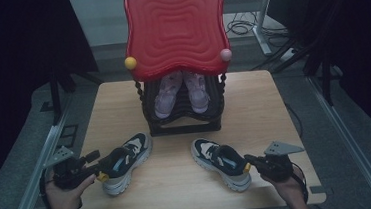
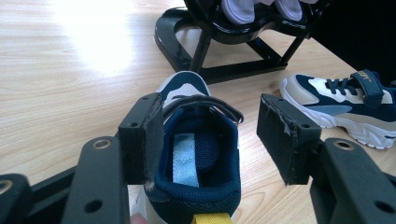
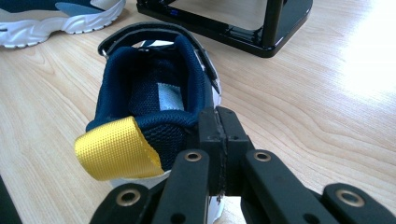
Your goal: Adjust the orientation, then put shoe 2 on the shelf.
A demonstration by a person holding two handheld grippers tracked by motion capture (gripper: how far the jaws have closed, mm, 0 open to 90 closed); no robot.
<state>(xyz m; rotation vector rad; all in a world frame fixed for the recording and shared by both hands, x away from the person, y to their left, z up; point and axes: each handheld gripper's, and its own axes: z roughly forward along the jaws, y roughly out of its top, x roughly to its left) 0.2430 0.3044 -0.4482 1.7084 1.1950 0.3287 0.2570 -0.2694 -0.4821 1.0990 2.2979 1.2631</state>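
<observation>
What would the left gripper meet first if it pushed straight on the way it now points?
The heel collar of the left shoe, already lying between the open jaws of the left gripper. Further along the same line stands the black shoe rack, though depth there is hard to judge.

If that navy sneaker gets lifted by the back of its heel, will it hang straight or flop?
The right sneaker would probably tip toe-down, since the right hand-held gripper pinches only its padded heel collar. That mesh collar looks soft and may fold. The chunky white sole suggests the shoe keeps its shape.
</observation>
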